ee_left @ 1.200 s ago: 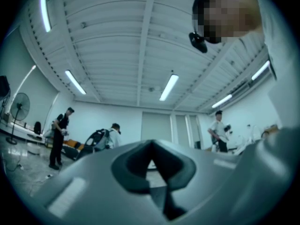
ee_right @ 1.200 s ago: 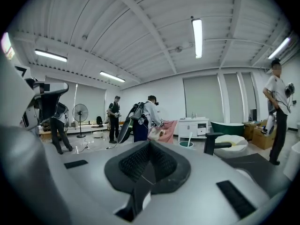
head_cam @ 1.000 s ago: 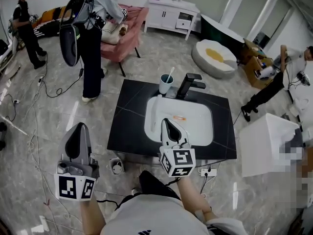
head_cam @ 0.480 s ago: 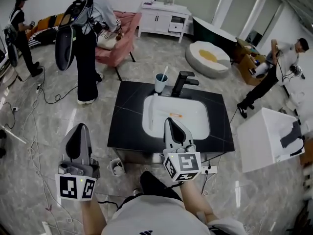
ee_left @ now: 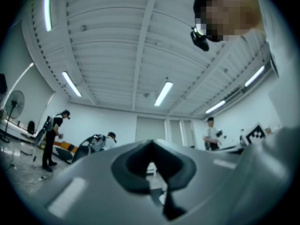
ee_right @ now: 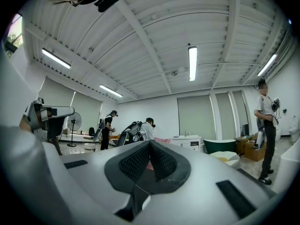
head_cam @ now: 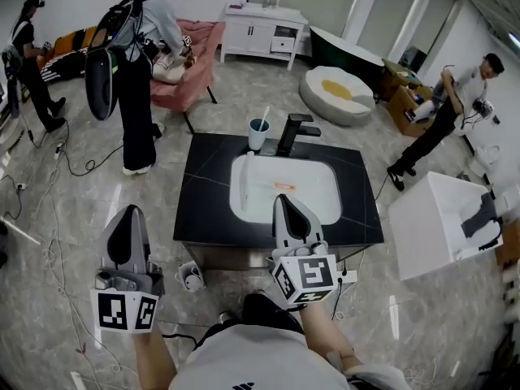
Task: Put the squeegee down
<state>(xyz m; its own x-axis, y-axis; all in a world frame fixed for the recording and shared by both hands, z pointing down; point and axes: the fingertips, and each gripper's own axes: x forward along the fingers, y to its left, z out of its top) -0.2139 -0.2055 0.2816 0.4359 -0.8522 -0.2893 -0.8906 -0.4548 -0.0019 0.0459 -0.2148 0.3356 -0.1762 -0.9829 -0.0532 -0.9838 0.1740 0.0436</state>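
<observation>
A black counter [head_cam: 207, 210] holds a white sink [head_cam: 321, 210] with a black faucet [head_cam: 291, 132]. A long white thing, which looks like the squeegee [head_cam: 243, 183], lies along the basin's left side, and a small orange item [head_cam: 283, 186] lies in the basin. My right gripper [head_cam: 285, 202] hangs at the sink's near edge, shut and empty; its own view shows the jaws [ee_right: 150, 149] pressed together, pointing level into the room. My left gripper [head_cam: 129, 215] is off the counter's left side over the floor, shut on nothing [ee_left: 151, 149].
A cup with a toothbrush [head_cam: 258, 133] stands left of the faucet. A white box [head_cam: 439, 226] sits on the floor to the right, cables [head_cam: 61, 242] to the left. A person with a backpack [head_cam: 134, 71] stands behind the counter; others stand far left [head_cam: 24, 47] and far right [head_cam: 451, 96].
My right gripper has drawn back from over the basin to its near edge and risen. The counter has slid further away in the head view. The left gripper hardly shifted.
</observation>
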